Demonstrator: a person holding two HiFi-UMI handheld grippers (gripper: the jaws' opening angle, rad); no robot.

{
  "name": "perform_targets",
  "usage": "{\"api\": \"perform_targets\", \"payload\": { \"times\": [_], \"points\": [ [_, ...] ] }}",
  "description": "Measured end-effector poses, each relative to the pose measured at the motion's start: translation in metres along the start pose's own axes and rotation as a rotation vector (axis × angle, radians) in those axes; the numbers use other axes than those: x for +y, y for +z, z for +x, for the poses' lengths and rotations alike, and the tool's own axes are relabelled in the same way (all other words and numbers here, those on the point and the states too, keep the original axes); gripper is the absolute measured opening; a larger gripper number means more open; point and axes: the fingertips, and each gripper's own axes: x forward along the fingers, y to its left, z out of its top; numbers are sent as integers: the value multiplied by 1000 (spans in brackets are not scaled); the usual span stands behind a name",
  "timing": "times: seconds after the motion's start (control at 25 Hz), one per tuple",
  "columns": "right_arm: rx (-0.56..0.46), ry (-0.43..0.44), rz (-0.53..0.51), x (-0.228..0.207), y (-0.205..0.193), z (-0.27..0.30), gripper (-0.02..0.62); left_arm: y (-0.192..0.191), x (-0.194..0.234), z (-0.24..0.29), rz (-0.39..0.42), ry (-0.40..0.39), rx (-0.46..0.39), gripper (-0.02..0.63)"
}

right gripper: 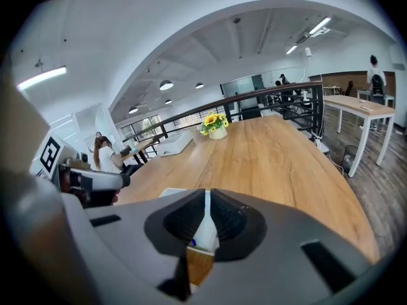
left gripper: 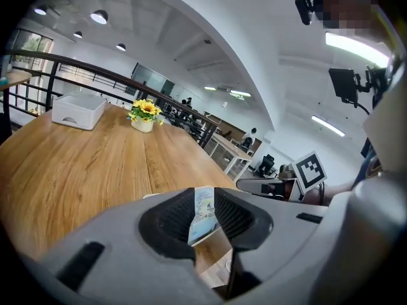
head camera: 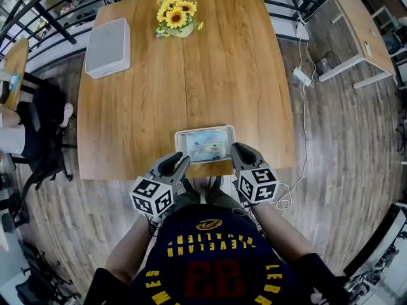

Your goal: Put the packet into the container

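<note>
Head view shows the packet stretched flat between the two tongs, just over the near edge of the wooden table. The left tongs hold its left end and the right tongs hold its right end, with each marker cube on the side nearer the person. In the left gripper view the left tongs are clamped on the packet's printed edge, which stands slightly tilted in the narrow gap and touches both ribbed pads. The right tongs reach in from the right, level with them. In the right gripper view the right tongs are nearly together, pinching the thin white edge of the packet. The left tongs show off to the left. The white container sits well apart from both tongs, far ahead of them and over to the left, near the table's far left corner. A vase of sunflowers stands far ahead of the tongs at the far edge, to the right of the container.
</note>
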Motion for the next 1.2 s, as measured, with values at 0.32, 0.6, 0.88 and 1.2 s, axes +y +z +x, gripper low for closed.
{"api": "perform_targets", "payload": {
  "times": [0.32, 0.6, 0.88, 1.2],
  "points": [
    [-106, 146, 11, 39, 39, -35, 12, 25, -11, -31, 8, 12, -89, 10],
    [-145, 199, -10, 63, 66, -49, 12, 56, -36, -45, 154, 15, -145, 9],
    [-179, 228, 8, 80, 78, -71, 12, 61, -56, -56, 166, -5, -163, 9],
    [-211, 224, -8, 79, 82, -85, 12, 74, -72, -54, 173, -18, -191, 9]
  ]
}}
